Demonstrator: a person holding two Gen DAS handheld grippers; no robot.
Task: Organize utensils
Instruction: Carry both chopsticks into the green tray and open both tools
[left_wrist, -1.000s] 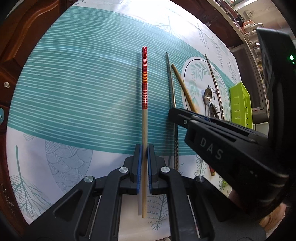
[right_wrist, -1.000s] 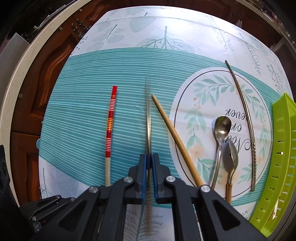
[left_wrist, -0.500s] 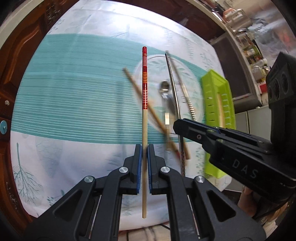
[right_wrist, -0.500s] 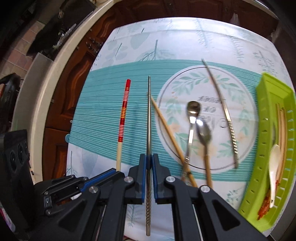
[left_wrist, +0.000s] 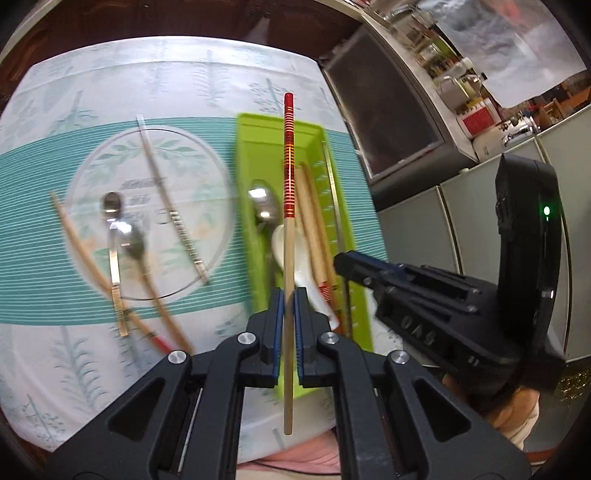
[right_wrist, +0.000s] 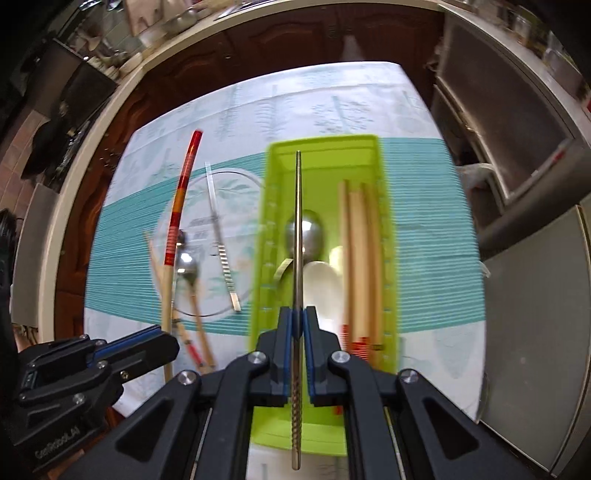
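Observation:
My left gripper (left_wrist: 288, 295) is shut on a red-striped wooden chopstick (left_wrist: 288, 162) and holds it above the green tray (left_wrist: 255, 122). My right gripper (right_wrist: 298, 314) is shut on a metal chopstick (right_wrist: 297, 206), held lengthwise over the same tray (right_wrist: 325, 142). The tray holds a metal spoon (right_wrist: 312, 230), a white ceramic spoon (right_wrist: 321, 280) and wooden chopsticks (right_wrist: 360, 254). The left gripper with its red chopstick (right_wrist: 181, 206) shows at the left of the right wrist view. The right gripper's body (left_wrist: 424, 314) shows at the right of the left wrist view.
On the round placemat print (left_wrist: 85, 166) lie two spoons (left_wrist: 114, 221), a metal chopstick (left_wrist: 170, 206) and wooden chopsticks (left_wrist: 74, 236). The tablecloth's right edge (right_wrist: 469, 236) lies beside grey cabinets (right_wrist: 517, 147). A dark wood cabinet stands behind the table.
Both grippers lifted their chopsticks off the cloth and moved right; they now hang over the green tray instead of the striped cloth.

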